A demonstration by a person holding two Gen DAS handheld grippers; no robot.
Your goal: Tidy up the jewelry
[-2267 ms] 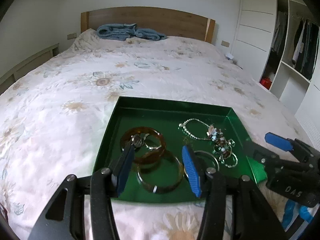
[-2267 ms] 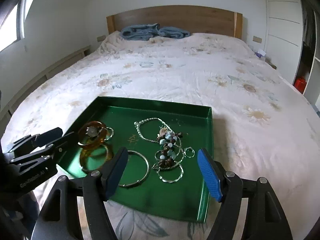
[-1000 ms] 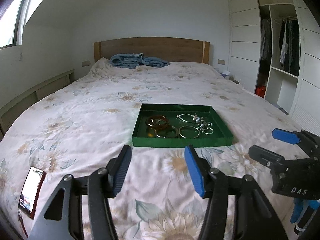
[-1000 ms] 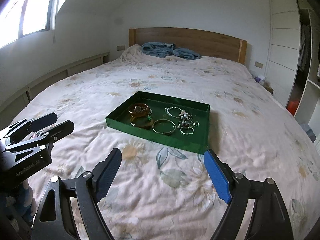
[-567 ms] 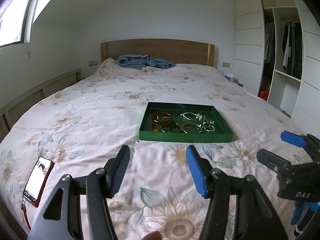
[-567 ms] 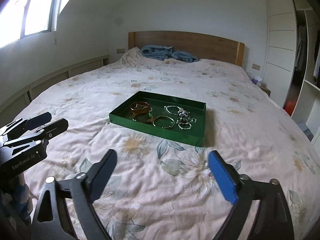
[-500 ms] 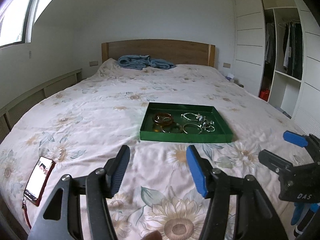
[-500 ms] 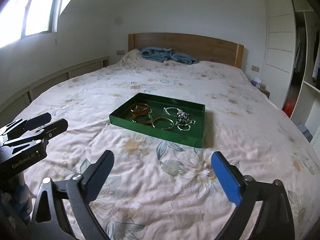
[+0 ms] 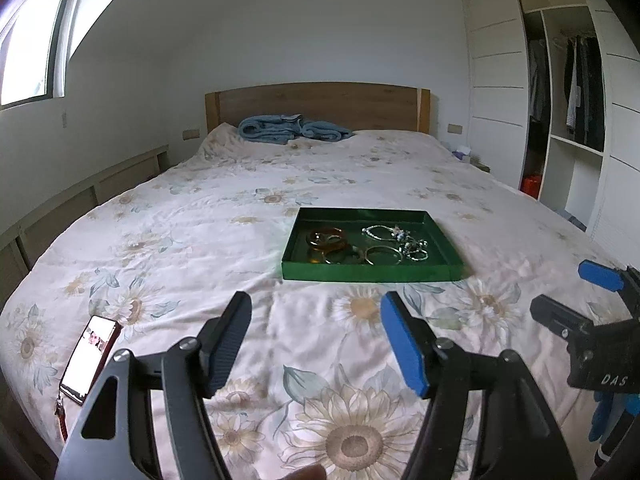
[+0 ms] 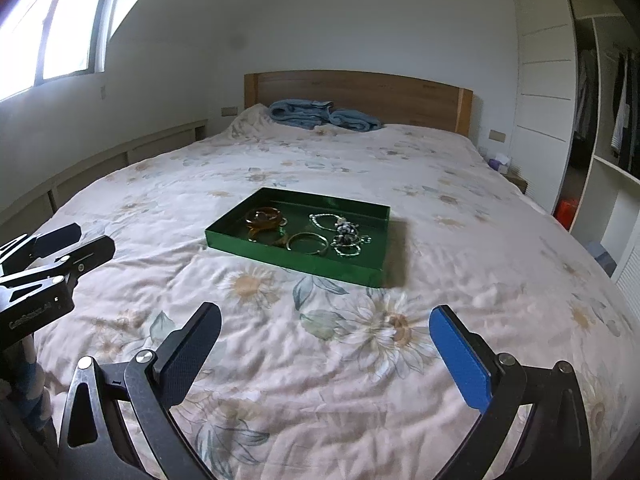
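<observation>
only the left wrist view shows the phone (image 9: 89,355); both grippers' jaws gape, holding nothing.

There is one green tray (image 9: 370,273) on one big bed (image 9: 224,216). Inside the tray lie two brown bangles: one (image 9: 327,237) sits farther back and one (image 9: 335,256) sits closer. Next to them is one thin gold ring-shaped bangle (image 9: 384,255). There is one silver bead chain (image 9: 378,232) too. A little heap of beads and small silver hoops (image 9: 415,249) is tangled up, so those cannot be counted. One phone (image 9: 90,353) lies on the bed. One blue blanket (image 9: 294,129) is by the headboard. Two grippers show, the left one (image 9: 316,328) and the right one (image 10: 326,338).
</observation>
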